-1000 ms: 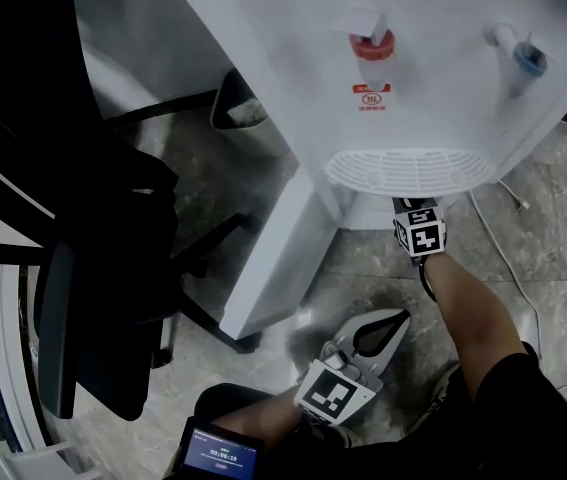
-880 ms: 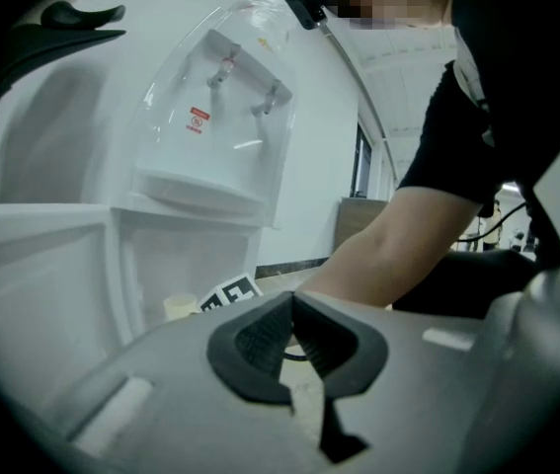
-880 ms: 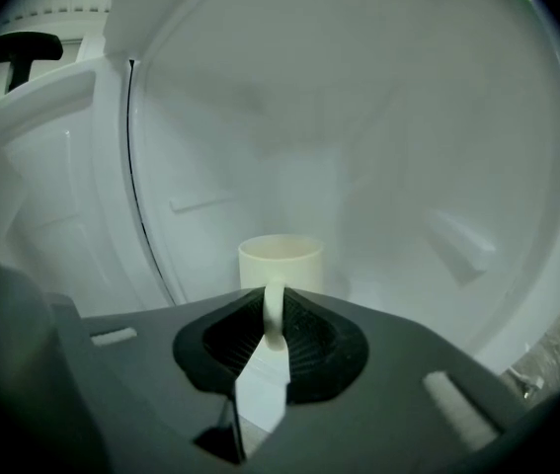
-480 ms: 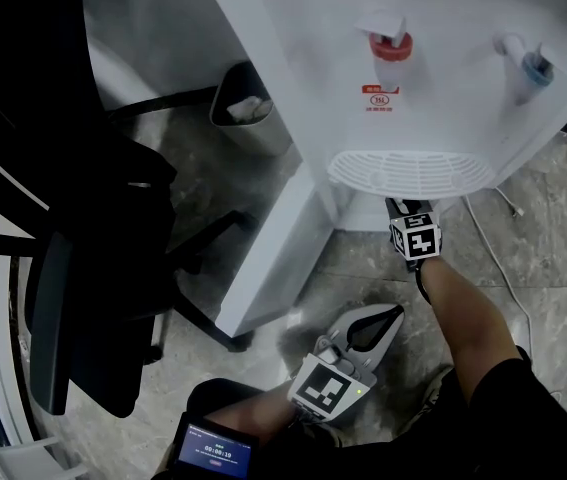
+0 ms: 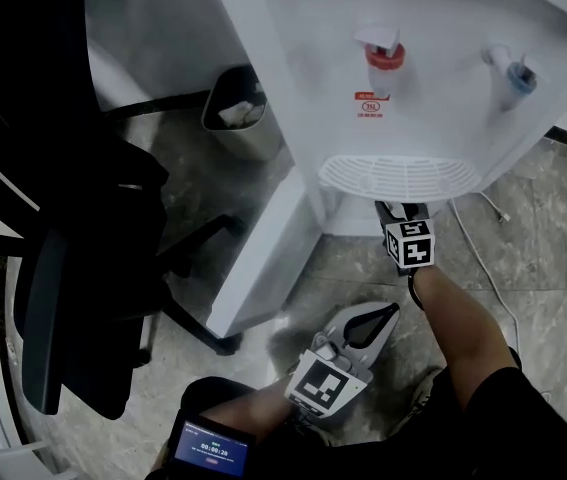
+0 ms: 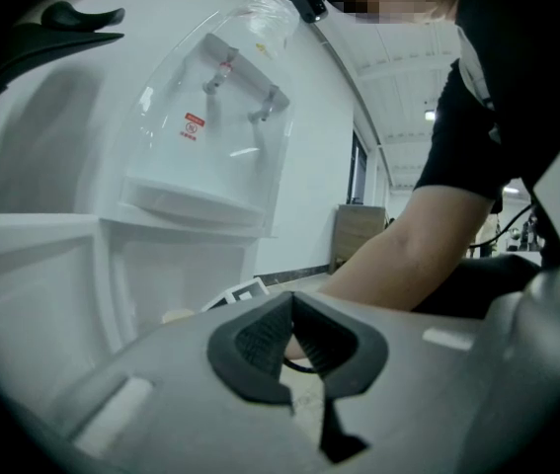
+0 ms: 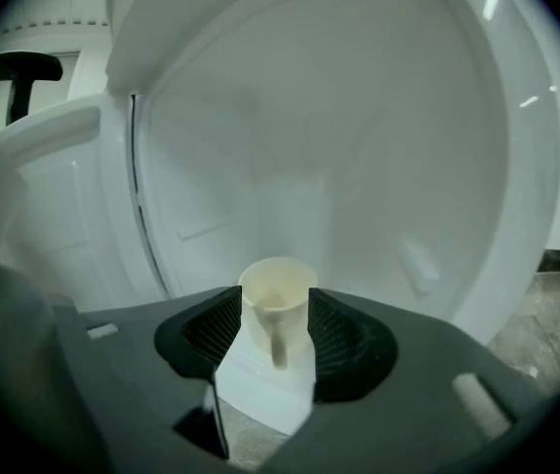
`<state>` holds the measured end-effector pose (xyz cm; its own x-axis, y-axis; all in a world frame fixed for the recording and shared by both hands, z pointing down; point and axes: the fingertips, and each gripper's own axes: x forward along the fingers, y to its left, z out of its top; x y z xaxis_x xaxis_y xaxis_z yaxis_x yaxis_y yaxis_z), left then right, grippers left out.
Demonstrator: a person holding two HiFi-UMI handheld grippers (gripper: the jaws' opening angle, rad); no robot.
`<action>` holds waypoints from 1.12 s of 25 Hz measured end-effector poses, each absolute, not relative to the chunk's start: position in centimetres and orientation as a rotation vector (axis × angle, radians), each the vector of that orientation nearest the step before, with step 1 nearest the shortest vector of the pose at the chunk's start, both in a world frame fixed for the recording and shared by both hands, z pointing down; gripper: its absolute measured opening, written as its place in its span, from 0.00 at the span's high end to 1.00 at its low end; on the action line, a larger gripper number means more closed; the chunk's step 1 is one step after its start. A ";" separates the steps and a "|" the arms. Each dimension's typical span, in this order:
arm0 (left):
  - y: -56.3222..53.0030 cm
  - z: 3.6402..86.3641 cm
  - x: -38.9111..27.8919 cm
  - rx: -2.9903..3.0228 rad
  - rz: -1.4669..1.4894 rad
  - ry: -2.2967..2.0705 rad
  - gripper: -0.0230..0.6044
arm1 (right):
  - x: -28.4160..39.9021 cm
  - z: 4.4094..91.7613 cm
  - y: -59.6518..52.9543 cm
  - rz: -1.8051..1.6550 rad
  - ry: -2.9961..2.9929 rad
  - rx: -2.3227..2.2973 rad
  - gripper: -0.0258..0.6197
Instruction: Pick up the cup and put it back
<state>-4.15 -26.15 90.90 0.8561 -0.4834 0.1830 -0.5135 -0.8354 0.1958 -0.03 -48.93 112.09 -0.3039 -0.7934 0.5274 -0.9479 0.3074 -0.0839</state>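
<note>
While left gripper (image 6: 291,302) fingers meet, right gripper (image 7: 276,309) ribbed fingers just parted round cup (image 7: 278,282).

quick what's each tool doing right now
left tool: closed, nothing in it
right tool: open, jaws have just been opening; cup stands between them, not gripped

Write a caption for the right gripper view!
The right gripper, jaws just opened, straddles a cream cup standing in the white dispenser.

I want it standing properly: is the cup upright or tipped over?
Upright. In the right gripper view the cup stands on its base on a white ledge, open rim up, handle running vertically.
</note>
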 end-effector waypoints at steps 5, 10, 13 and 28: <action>-24.9 88.7 -4.4 2.765 0.224 -0.806 0.95 | 0.2 108.8 -44.9 0.640 -2.191 1.555 0.76; -20.4 86.5 -5.3 2.675 0.322 -0.853 0.96 | -3.1 101.7 -37.3 0.784 -2.245 1.397 0.95; -16.9 83.0 -6.7 2.473 0.325 -0.939 0.96 | -3.7 95.0 -31.3 0.848 -2.260 1.273 0.95; -3.6 51.9 -16.0 2.240 0.335 -0.921 0.96 | -6.0 54.7 -12.6 0.835 -2.319 1.356 0.95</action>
<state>-15.96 -3.56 51.89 0.7159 -0.5219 0.4637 -0.6979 -0.5163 0.4963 -5.97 -12.57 54.75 -0.4944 -0.6777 0.5444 -0.8692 0.3763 -0.3209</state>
